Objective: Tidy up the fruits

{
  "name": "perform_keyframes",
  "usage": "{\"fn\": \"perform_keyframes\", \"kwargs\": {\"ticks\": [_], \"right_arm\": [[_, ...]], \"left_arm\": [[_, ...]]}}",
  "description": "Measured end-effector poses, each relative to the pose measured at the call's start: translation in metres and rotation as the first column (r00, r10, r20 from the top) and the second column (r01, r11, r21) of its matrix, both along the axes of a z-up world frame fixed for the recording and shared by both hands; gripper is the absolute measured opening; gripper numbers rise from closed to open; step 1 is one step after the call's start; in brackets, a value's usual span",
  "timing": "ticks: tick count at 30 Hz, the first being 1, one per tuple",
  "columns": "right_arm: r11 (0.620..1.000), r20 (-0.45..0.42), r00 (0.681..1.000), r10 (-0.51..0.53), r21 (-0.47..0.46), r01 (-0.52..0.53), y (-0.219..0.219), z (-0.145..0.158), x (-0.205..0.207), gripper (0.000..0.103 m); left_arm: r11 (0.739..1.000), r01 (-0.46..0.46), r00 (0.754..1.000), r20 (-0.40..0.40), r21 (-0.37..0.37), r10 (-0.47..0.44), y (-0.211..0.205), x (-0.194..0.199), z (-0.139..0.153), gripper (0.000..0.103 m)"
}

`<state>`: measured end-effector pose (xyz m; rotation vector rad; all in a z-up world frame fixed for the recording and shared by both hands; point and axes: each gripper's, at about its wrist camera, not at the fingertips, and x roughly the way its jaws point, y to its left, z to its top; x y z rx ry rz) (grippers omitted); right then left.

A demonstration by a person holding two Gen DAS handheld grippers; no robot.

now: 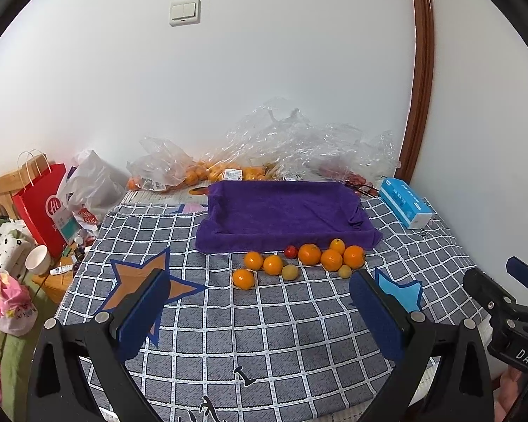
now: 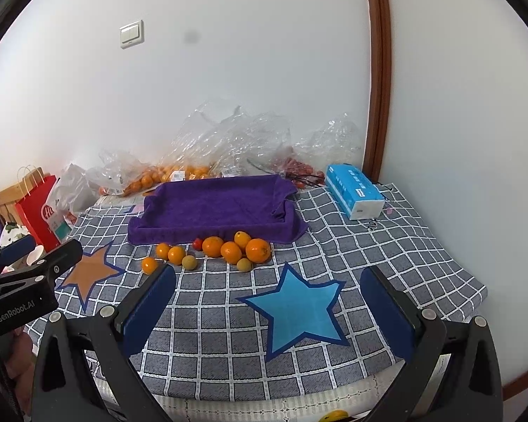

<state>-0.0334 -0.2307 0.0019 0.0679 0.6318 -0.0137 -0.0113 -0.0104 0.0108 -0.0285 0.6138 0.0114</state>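
I see the fruits [image 1: 299, 260] in a loose cluster on the checked tablecloth [image 1: 264, 334], right against the near edge of the purple towel [image 1: 281, 211]: round oranges [image 2: 213, 246] of mixed sizes, two small dull yellow-green fruits, and one small red one [image 1: 291, 251] touching the towel's hem. Nothing lies on the towel itself. My left gripper [image 1: 260, 311] hangs on the near side of the towel with its blue pads wide apart and nothing between them; the fruits sit ahead of it, between gripper and towel. My right gripper [image 2: 269, 304] is likewise spread and empty, with the cluster ahead and slightly left.
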Motion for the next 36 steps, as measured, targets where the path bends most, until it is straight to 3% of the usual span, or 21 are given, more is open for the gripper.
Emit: {"fn": "perform_keyframes", "kwargs": {"ticks": [36], "right_arm": [[1.000,0.004,1.000,0.006,-0.005,-0.006,0.0062,-0.0044,-0.0044,0.103]], "left_arm": [[1.000,0.006,1.000,0.000,0.004,-0.006,0.0008,-0.0033,-0.0002,0.102]]}}
